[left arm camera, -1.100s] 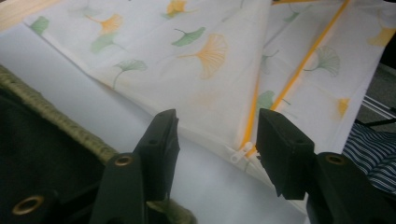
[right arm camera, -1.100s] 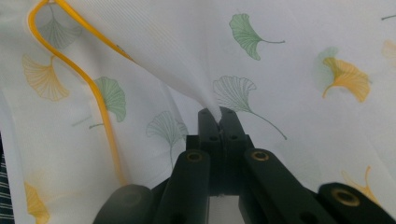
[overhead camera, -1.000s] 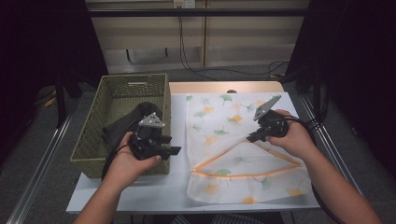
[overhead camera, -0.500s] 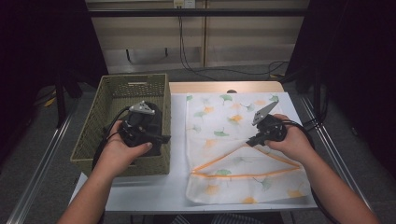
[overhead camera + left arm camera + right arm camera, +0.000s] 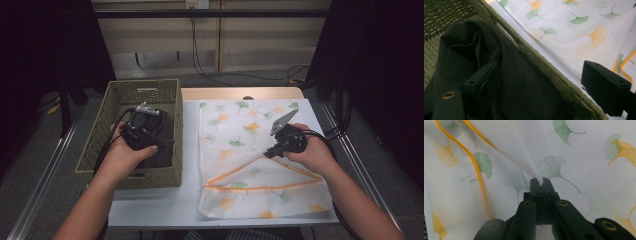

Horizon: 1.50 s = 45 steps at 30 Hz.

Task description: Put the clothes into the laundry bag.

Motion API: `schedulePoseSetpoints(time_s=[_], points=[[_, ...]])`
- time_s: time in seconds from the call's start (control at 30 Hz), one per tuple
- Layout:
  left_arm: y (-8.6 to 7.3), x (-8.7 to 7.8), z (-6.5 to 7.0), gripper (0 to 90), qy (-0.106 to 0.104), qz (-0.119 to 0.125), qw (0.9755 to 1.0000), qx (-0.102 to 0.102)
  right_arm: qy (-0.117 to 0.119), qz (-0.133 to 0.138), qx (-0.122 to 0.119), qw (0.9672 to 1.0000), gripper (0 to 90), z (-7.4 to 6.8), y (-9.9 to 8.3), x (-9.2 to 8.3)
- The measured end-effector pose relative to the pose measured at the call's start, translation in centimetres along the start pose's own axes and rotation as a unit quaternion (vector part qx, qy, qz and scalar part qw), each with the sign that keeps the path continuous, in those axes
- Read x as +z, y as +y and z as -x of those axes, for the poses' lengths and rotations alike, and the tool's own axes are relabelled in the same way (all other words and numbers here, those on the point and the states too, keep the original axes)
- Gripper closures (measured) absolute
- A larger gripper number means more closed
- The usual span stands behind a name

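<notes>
Change: the left gripper (image 5: 141, 131) is now hovering over the dark garment (image 5: 159, 142) inside the woven basket (image 5: 131, 91), having moved there from the basket's near rim a second ago — its jaws have just been opening, and no cloth is pinched between them.
Meaning: the garment is probably being released into the basket, so that part of the work is likely closing out.
Right gripper: the right gripper (image 5: 540, 180) is pinching a fold of the ginkgo-print cloth (image 5: 235, 129), its jaws pressed together on the fabric.
Cloth position: it is lying spread on the table (image 5: 150, 210), at 3 o'clock from the basket, its near corner folded over — orange hem showing.
Garment position: it is lying bunched against the basket's right wall.
Count: two grippers, one basket, one dark garment, one printed cloth.
</notes>
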<state>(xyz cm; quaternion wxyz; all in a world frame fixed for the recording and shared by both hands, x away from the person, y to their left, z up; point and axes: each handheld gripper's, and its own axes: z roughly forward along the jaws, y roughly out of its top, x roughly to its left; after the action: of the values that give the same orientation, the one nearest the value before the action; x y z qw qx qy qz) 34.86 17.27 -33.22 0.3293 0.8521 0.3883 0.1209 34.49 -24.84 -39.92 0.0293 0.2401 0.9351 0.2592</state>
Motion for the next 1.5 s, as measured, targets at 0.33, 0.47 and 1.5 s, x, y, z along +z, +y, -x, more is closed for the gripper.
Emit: schedulePoseSetpoints(time_s=[0.33,0.47,1.5], points=[[0.1,0.5,-2.3,8.8,-0.002,-0.008,0.9997,-0.024,-0.001,0.001,-0.003,1.0,90.0,0.0,-0.1,0.1],[0.2,0.5,-2.8,5.8,0.0,0.005,0.999,-0.043,0.0,-0.001,-0.004,1.0,90.0,0.0,-0.2,0.2],[-0.4,4.3,-9.2,3.8,-0.006,-0.022,0.9958,-0.089,0.003,-0.012,-0.002,0.9999,90.0,-0.1,-0.1,0.6]])
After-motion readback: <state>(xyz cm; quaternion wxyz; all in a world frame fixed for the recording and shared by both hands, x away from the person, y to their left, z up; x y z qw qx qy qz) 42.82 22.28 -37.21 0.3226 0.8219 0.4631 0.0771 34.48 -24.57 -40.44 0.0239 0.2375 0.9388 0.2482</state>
